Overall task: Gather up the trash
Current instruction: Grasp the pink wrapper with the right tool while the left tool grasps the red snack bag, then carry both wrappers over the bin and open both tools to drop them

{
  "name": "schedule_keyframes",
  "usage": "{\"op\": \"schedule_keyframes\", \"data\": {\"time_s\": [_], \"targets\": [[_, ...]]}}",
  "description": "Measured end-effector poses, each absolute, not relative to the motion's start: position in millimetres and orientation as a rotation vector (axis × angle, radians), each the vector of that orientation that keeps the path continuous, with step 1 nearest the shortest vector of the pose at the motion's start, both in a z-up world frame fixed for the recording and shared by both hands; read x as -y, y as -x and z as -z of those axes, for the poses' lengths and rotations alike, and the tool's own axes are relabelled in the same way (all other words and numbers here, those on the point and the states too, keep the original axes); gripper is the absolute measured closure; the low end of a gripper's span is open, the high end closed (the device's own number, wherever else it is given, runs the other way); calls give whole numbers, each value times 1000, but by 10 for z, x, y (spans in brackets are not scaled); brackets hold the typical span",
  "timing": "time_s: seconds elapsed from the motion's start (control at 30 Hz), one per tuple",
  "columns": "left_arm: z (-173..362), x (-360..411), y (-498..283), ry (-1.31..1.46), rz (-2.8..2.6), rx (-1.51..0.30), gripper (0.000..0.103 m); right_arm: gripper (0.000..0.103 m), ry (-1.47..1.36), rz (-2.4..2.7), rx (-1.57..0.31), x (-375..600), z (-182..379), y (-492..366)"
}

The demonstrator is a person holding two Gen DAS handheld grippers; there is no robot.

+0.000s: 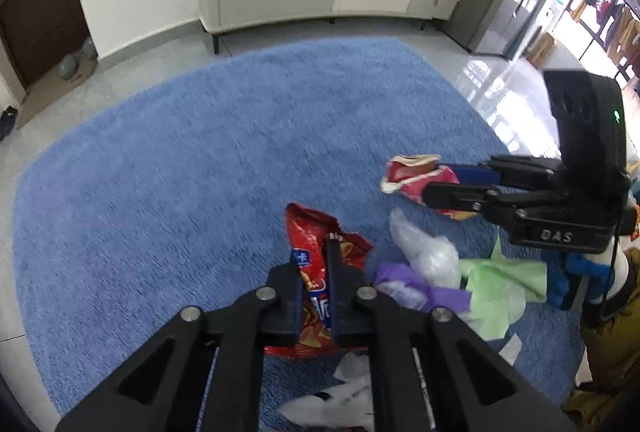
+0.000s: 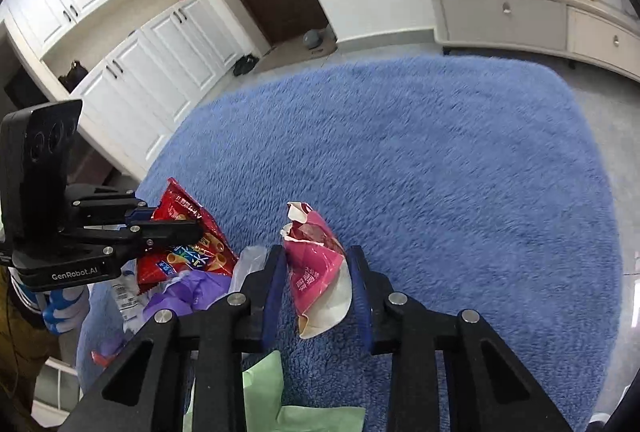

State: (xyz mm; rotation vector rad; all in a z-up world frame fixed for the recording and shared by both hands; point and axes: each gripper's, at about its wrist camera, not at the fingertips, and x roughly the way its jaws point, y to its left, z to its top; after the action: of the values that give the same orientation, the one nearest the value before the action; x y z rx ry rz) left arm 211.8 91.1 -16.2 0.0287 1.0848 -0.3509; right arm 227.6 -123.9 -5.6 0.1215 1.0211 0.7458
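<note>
The left claw [image 1: 316,296] is clamped on a crinkled red foil snack bag [image 1: 316,252], whose long axis runs straight ahead between its fingers. The right claw [image 2: 316,288] has narrowed around a crumpled pink-and-white wrapper [image 2: 316,264], pads at its sides; a firm pinch is uncertain. Both lie near the blue shaggy rug's [image 1: 200,152] near edge, beside green tissue paper [image 1: 504,284] and purple plastic [image 1: 400,278].

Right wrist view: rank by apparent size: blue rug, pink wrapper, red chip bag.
1. blue rug, by far.
2-3. pink wrapper and red chip bag look alike; the bag is partly hidden, so unranked.
</note>
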Motion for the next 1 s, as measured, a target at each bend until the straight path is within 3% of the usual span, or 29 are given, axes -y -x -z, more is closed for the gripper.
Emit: {"op": "schedule_keyframes", "data": {"time_s": [0.6, 1.0], "targets": [[-817, -1155, -1703, 119, 265, -843, 96, 82, -237, -622, -799, 2101, -819, -1403], [-1198, -237, -1161, 136, 437, -770, 96, 84, -325, -419, -705, 3305, -1075, -491]]}}
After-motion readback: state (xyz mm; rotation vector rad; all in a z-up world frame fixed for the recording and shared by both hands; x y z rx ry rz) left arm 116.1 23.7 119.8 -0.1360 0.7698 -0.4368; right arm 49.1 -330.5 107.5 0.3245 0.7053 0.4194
